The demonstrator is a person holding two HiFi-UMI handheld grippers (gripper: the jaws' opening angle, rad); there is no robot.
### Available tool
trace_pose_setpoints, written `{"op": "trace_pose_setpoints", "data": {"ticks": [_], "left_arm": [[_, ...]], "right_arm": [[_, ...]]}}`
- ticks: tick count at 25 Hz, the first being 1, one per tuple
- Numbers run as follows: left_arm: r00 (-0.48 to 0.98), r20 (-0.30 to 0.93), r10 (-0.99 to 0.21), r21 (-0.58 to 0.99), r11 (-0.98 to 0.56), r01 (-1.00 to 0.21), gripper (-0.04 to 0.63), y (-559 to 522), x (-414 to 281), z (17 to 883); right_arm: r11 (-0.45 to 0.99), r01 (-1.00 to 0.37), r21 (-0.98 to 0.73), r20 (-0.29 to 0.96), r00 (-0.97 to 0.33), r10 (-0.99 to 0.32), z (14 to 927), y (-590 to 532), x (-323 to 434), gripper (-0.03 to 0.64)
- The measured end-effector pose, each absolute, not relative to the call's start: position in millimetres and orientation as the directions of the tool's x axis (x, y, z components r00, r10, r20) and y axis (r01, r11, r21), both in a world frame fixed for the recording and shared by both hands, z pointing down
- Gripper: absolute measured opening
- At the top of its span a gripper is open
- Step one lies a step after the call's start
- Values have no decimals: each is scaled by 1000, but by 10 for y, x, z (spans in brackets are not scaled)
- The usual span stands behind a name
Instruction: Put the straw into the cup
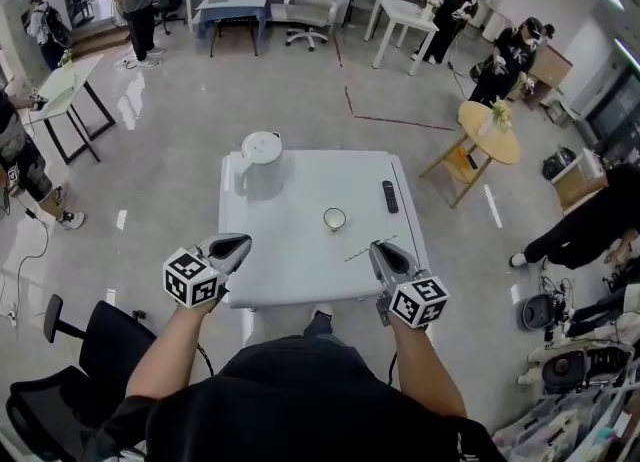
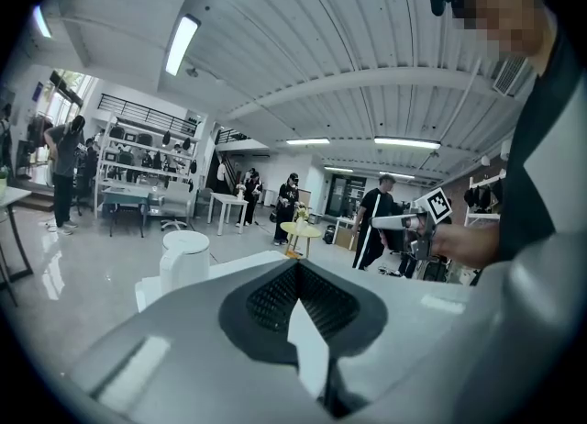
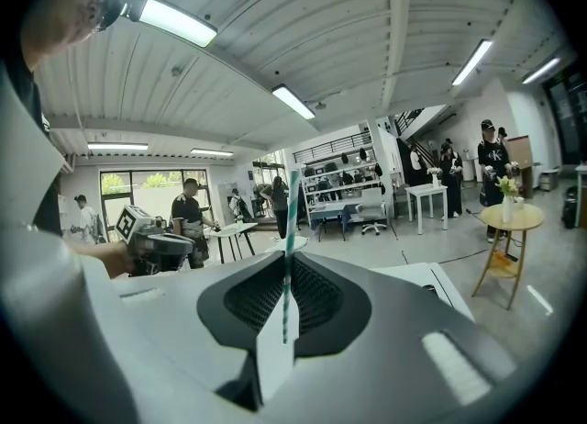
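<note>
A small white cup (image 1: 334, 218) stands near the middle of the white table (image 1: 300, 270). My right gripper (image 1: 378, 248) hovers over the table's front right part, just right of and nearer than the cup, shut on a thin green-and-white striped straw (image 1: 358, 255). In the right gripper view the straw (image 3: 290, 229) rises upright out of the closed jaws of the right gripper (image 3: 286, 266). The left gripper (image 1: 240, 243) hangs over the table's front left edge, shut with nothing in it; its jaws meet in the left gripper view (image 2: 298, 271).
A white kettle (image 1: 260, 160) stands at the table's back left and also appears as the kettle (image 2: 183, 262) in the left gripper view. A black remote (image 1: 390, 196) lies at the right. A black chair (image 1: 90, 350) is at my left; a round yellow table (image 1: 490, 130) and several people stand around.
</note>
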State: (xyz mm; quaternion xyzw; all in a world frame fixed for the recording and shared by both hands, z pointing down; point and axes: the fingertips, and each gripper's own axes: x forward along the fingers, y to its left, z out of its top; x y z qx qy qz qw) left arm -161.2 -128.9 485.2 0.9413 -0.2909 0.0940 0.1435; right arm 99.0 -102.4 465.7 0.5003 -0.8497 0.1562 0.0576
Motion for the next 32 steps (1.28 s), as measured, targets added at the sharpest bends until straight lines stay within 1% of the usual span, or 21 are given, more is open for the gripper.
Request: {"op": "trace_pose_setpoints", "data": {"ticks": [9, 32], "left_arm": [[797, 276, -537, 211, -775, -595, 0, -1410, -1649, 4830], [767, 309, -563, 228, -738, -634, 0, -2018, -1396, 5039]], "right_arm": [[473, -859, -198, 238, -510, -827, 4607, -1252, 998, 54], [503, -837, -217, 269, -546, -793, 4866, -2057, 1268, 54]]}}
